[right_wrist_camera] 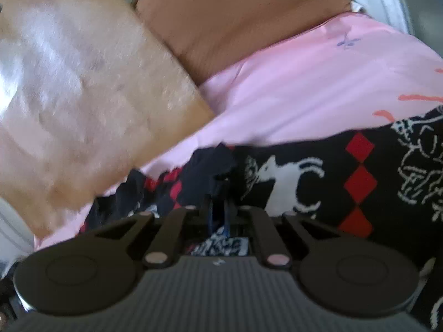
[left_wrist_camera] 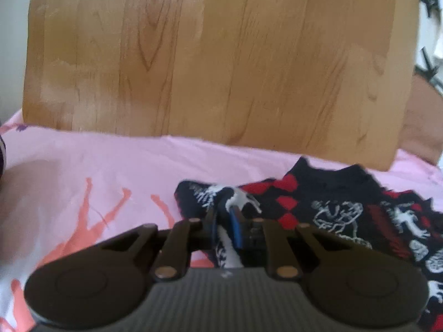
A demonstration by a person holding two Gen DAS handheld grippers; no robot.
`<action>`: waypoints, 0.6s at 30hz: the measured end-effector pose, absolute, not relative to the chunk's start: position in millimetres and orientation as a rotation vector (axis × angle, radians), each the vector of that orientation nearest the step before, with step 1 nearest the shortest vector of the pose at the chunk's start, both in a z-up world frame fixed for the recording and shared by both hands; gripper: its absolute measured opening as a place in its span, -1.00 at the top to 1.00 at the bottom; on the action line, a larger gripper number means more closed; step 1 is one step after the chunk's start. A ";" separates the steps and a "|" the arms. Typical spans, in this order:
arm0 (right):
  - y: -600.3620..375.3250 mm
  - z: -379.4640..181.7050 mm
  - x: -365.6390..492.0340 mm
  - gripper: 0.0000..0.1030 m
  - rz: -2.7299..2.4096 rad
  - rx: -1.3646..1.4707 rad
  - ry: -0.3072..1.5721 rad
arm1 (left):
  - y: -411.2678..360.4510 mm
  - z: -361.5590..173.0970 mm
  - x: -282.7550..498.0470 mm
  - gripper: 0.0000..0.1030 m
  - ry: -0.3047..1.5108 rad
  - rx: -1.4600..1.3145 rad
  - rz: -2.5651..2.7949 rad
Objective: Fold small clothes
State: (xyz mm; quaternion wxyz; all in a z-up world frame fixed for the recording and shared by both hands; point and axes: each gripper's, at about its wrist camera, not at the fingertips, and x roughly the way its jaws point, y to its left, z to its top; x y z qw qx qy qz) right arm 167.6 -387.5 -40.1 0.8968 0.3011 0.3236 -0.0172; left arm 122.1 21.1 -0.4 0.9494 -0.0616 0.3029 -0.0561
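Note:
A small black garment (left_wrist_camera: 340, 215) with red diamonds and white drawings lies on a pink bedsheet (left_wrist_camera: 97, 171). My left gripper (left_wrist_camera: 225, 215) is shut on the garment's left edge, with cloth pinched between the blue-padded fingers. In the right wrist view the same garment (right_wrist_camera: 332, 182) spreads to the right. My right gripper (right_wrist_camera: 220, 193) is shut on a bunched dark edge of it near the sheet (right_wrist_camera: 304, 83).
A wooden headboard (left_wrist_camera: 216, 61) stands behind the bed, also at the left in the right wrist view (right_wrist_camera: 83, 96). A brown pillow (right_wrist_camera: 235, 19) lies against it. The pink sheet has coral flamingo prints (left_wrist_camera: 91, 221).

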 end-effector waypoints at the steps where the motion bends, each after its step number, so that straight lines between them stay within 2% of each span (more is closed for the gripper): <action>1: -387.7 -39.3 167.7 0.80 -0.036 0.630 0.673 | 17.9 0.4 118.0 0.73 0.606 -0.096 -0.100; 3: -387.2 -30.6 158.7 0.63 -0.045 0.633 0.667 | 14.9 4.0 108.7 0.62 0.598 -0.070 -0.096; 4: -390.4 -27.9 151.5 0.58 -0.052 0.650 0.653 | 15.5 6.3 103.5 0.47 0.591 -0.063 -0.091; 5: -396.9 -24.1 138.4 0.44 -0.045 0.683 0.623 | 19.0 8.9 95.1 0.31 0.576 -0.060 -0.079; 6: -405.9 -19.4 120.6 0.37 -0.028 0.727 0.585 | 24.1 13.1 87.2 0.27 0.554 -0.073 -0.064; 10: -438.6 -2.2 41.4 0.36 -0.069 0.786 0.498 | 43.9 36.1 61.3 0.28 0.477 -0.204 -0.070; 14: -463.5 8.9 -35.8 0.36 -0.271 0.738 0.442 | 25.6 56.0 54.8 0.27 0.428 -0.222 -0.154; 18: -467.3 -1.7 -71.7 0.36 -0.340 0.794 0.449 | -4.6 47.6 65.8 0.22 0.475 -0.252 -0.274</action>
